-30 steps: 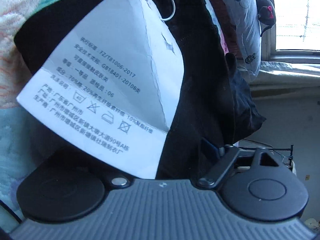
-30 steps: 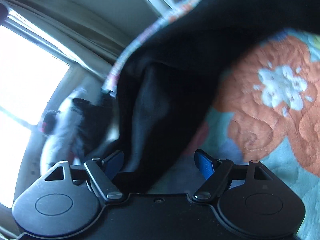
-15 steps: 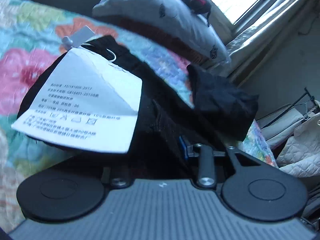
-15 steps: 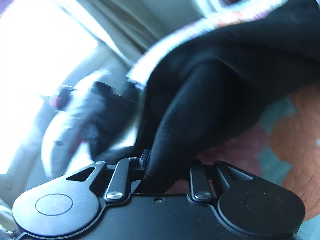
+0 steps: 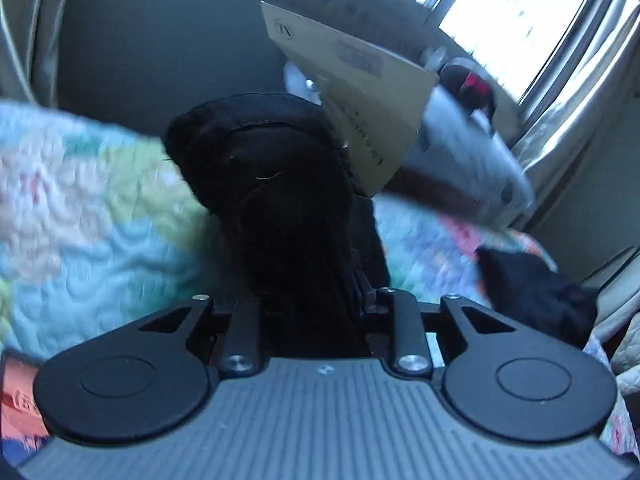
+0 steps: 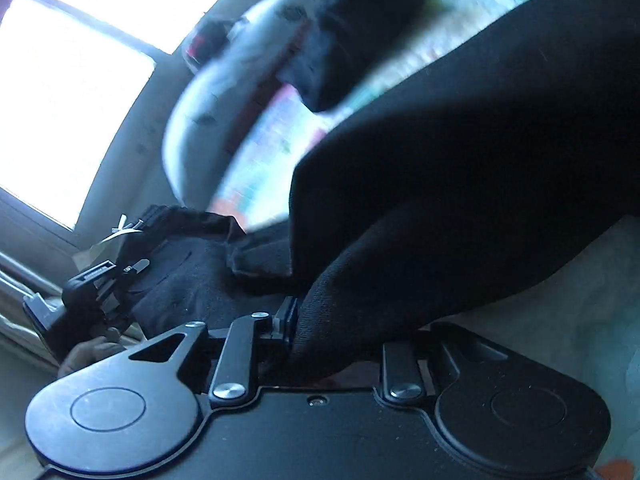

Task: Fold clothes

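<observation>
A black garment [image 5: 280, 184] rises from between the fingers of my left gripper [image 5: 312, 300]; its jaws are closing and pinch the cloth. A beige hang tag [image 5: 360, 92] swings from the garment's top edge. In the right wrist view the same black garment [image 6: 480, 160] stretches across to the upper right. A thick fold of it is bunched in my right gripper [image 6: 336, 332], whose jaws are opening while the blue pad [image 6: 289, 320] still touches the cloth. The left gripper [image 6: 104, 280], with a hand under it, holds the other end at the lower left.
A flowered quilt [image 5: 80, 208] covers the bed below. A grey pillow [image 5: 472, 148] lies by the bright window [image 6: 60, 80]. A second dark garment [image 5: 532, 292] sits on the quilt at the right, next to quilted bags at the bed's edge.
Both grippers have swung sideways with the garment lifted off the quilt. The white care label no longer shows; the beige tag does. The right jaws closed on a thick fold.
</observation>
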The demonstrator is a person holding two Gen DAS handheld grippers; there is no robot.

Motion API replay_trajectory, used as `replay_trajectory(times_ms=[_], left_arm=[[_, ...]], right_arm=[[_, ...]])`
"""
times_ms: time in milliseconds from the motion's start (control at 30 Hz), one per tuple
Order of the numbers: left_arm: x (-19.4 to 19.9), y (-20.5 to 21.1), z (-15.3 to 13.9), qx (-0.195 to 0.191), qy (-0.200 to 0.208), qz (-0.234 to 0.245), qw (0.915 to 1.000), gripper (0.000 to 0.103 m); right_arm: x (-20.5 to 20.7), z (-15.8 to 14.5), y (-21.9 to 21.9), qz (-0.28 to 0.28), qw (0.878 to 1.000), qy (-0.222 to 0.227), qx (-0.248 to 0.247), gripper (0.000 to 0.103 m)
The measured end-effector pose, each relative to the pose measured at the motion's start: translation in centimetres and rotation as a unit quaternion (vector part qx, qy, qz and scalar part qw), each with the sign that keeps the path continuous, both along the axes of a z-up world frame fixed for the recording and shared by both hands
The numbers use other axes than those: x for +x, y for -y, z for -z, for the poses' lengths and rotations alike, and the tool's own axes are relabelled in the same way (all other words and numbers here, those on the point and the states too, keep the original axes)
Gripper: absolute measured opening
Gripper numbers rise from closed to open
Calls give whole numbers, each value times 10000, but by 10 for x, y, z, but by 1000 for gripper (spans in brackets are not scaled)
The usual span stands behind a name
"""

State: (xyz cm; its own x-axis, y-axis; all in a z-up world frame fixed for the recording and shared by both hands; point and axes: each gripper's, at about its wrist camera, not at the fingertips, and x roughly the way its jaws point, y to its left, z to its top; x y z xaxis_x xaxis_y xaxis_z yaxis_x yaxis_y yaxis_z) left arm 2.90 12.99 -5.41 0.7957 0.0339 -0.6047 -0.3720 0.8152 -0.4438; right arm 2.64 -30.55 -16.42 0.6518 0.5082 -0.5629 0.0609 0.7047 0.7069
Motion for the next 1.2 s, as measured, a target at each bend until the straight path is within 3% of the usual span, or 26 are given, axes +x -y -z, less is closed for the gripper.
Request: replay_trajectory(times_ms=[100,233,300,433,500,633,767,833,867,900,967,1033,1067,1100,1167,1200], left_arm=[[-1,2,15,287,-245,-17,9993,24],[2,3,-10,402,-286,75,9988,24],[-6,5,-25,542,-286,105,9981,25],[-26,15,-54,913,-274,214,9952,27],[-33,26,-68,1096,-207,347,9932,29],[-39,45,-90,1501,-160,654,9864,43],[-36,51,-100,2354,-316,705,9688,51],[-42,60,-112,2861,-215,658,9557,56],[-46,64,-120,2912,-103,739,9537,57],[-49,69,-127,2768,2,921,9565,57],[-49,83,-129,1957,142,1650,9666,57],[-47,102,-122,981,195,2496,9632,58],[-43,119,-112,490,133,2973,9534,58],[-41,138,-100,39,75,3429,9393,58],[-39,179,-76,-607,-131,4064,9116,58],[-38,198,-64,-807,-263,4281,8997,59]], right_arm=[[-22,0,30,191,9996,120,139,55],[-59,-22,69,531,9973,300,-411,61],[-78,-37,93,1031,9894,286,-982,63],[-113,-60,143,1924,9676,297,-1605,63],[-123,-72,159,2200,9597,363,-1710,64],[-115,-77,173,2390,9517,378,-1893,69],[-81,-46,173,2721,9547,195,-1187,73],[-83,-38,173,2895,9526,147,-925,74],[-84,-34,173,2968,9513,134,-825,76],[-84,-32,172,3017,9501,128,-788,78],[-79,-26,170,3114,9471,130,-766,81],[-75,-23,172,3247,9430,213,-700,79],[-70,-20,173,3296,9412,315,-670,68],[-65,-19,175,3307,9403,388,-696,43],[-63,-27,178,3170,9418,629,-927,2],[-63,-34,177,3081,9414,801,-1115,2]])
